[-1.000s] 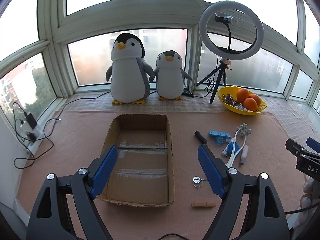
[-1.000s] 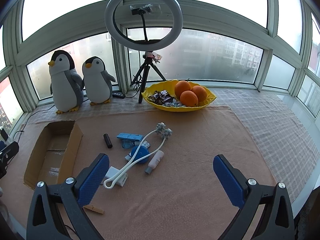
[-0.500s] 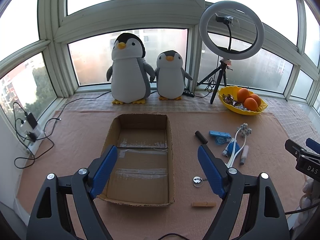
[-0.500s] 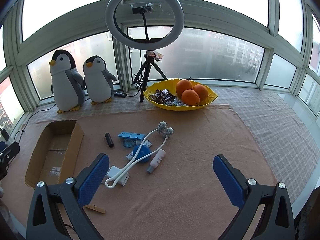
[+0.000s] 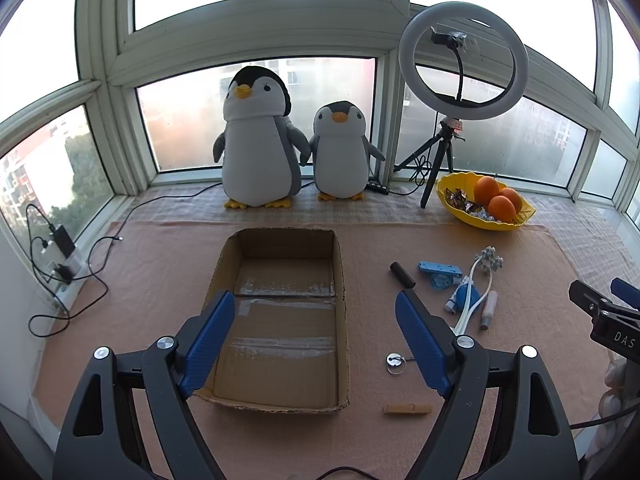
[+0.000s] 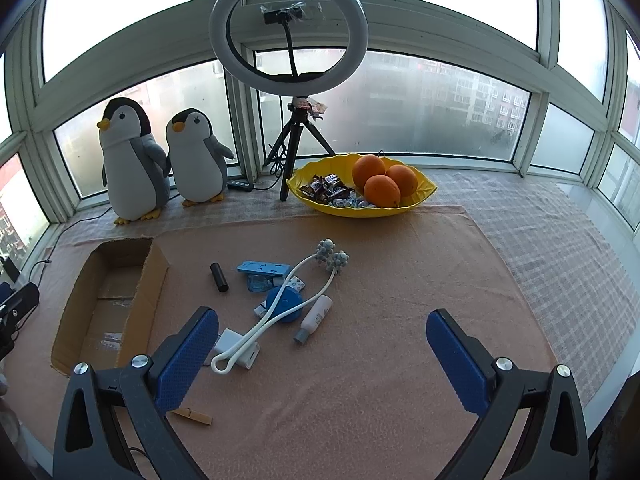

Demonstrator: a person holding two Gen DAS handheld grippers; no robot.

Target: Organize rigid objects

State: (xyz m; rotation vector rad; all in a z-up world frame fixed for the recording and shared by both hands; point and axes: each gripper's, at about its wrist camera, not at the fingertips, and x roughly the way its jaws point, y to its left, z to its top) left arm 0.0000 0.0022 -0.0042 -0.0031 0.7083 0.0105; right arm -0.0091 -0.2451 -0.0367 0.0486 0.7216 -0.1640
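Note:
An empty cardboard box (image 5: pixel 280 248) (image 6: pixel 154 264) lies open on the tan mat. To its right sits a loose pile: a black cylinder (image 5: pixel 402 275) (image 6: pixel 219 277), a blue flat piece (image 5: pixel 439 268) (image 6: pixel 262 268), a blue round thing (image 6: pixel 285 300), a white looped massager (image 6: pixel 276 316), a small white bottle (image 6: pixel 316 317), a white adapter (image 6: pixel 236 340). A metal ring (image 5: pixel 395 359) and a wooden clothespin (image 5: pixel 408 409) (image 6: pixel 191 416) lie nearer. My left gripper (image 5: pixel 316 320) hangs open over the box. My right gripper (image 6: pixel 322 336) stands open, held above the mat right of the pile.
Two plush penguins (image 5: pixel 256 148) stand at the window. A ring light on a tripod (image 5: pixel 460 60) and a yellow bowl of oranges and sweets (image 5: pixel 486 220) are at the back right. A charger with cables (image 5: pixel 56 256) lies at the left edge.
Both views have shifted only very slightly; the objects on the mat have not moved and both grippers stay open.

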